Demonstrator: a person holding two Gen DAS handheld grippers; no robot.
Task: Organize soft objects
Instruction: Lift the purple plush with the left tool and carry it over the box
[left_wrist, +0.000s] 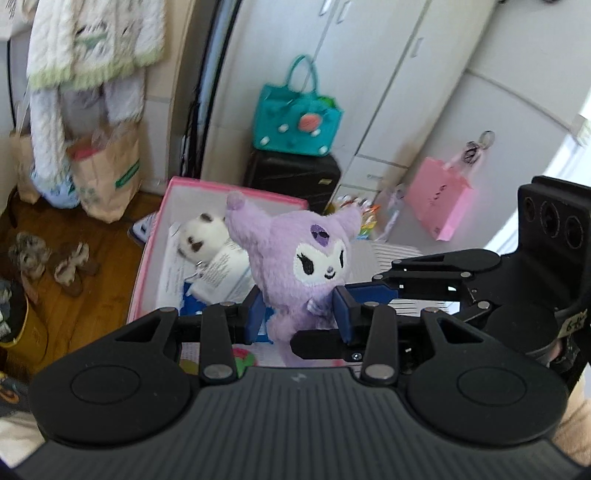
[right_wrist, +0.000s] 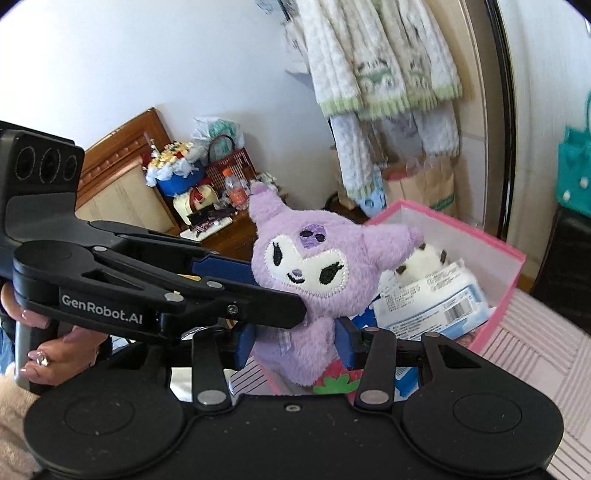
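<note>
Pink box (left_wrist: 236, 194) is open on top, so there's a way in, but the white plush (left_wrist: 201, 236) and paper packets (right_wrist: 432, 295) already fill most of its floor. The purple plush (left_wrist: 306, 258) blocks the near edge.
</note>
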